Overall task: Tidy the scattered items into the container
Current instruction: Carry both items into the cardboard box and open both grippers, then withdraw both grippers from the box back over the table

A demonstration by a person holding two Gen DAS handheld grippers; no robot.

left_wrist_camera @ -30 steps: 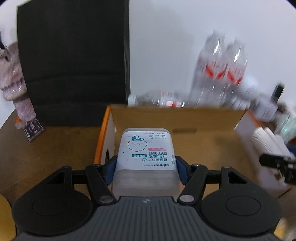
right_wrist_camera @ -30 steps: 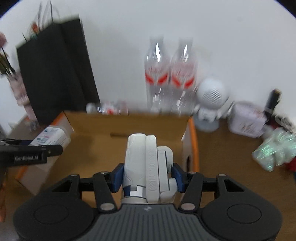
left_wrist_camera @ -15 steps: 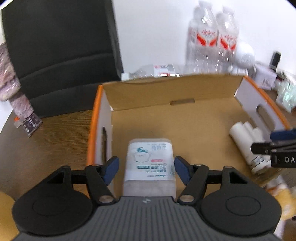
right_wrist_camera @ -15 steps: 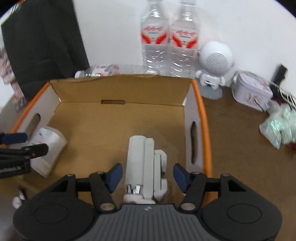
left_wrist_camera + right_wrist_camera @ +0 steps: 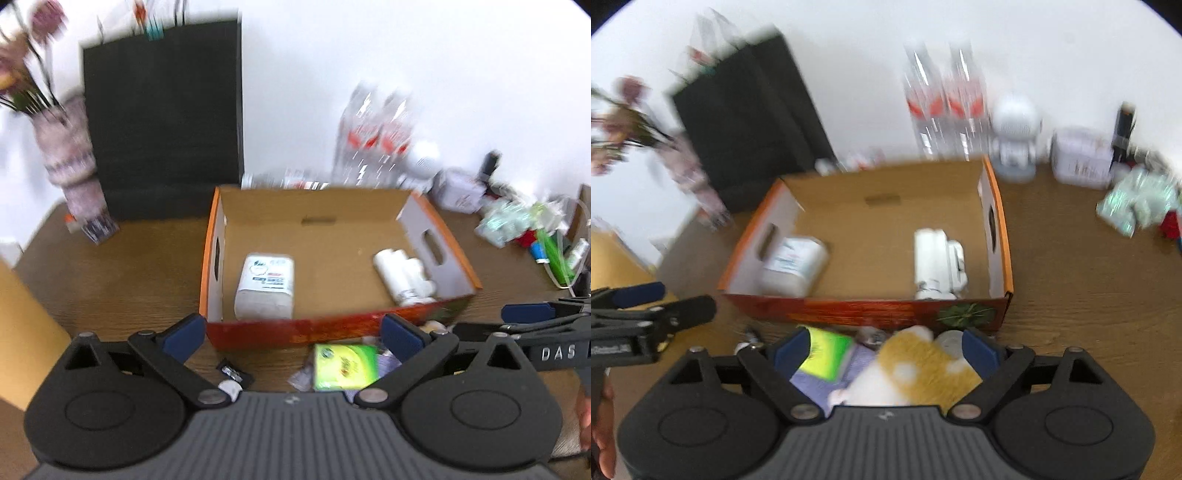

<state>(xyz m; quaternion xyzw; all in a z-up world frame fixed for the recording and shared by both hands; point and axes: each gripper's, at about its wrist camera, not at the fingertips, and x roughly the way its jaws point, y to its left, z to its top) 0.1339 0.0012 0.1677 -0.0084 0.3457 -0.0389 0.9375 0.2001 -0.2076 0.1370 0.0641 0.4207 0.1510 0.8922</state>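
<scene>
An open cardboard box (image 5: 212, 254) with orange edges stands on the brown table. A white cotton bud box (image 5: 266, 284) lies in its left half, and a bundle of white rolls (image 5: 404, 273) lies by its right wall. My left gripper (image 5: 291, 336) hovers in front of the box's near wall with its jaws opening wide and nothing between them. My right gripper (image 5: 886, 349) is also pulled back from the box (image 5: 868, 308), its jaws opening. Below it lie a green packet (image 5: 827, 354) and an orange and white plush toy (image 5: 916, 373), untouched.
A black paper bag (image 5: 162, 122), a vase (image 5: 70, 162) and water bottles (image 5: 373, 140) stand behind the box. A white round-headed figure (image 5: 1015, 136), a tin (image 5: 1078, 158) and mixed clutter (image 5: 1137, 203) lie to the right. Small items (image 5: 232, 371) lie before the box.
Both grippers let go of their loads, the cotton bud box and the white rolls, inside the box. Both then drew back and up with jaws spread wide.
</scene>
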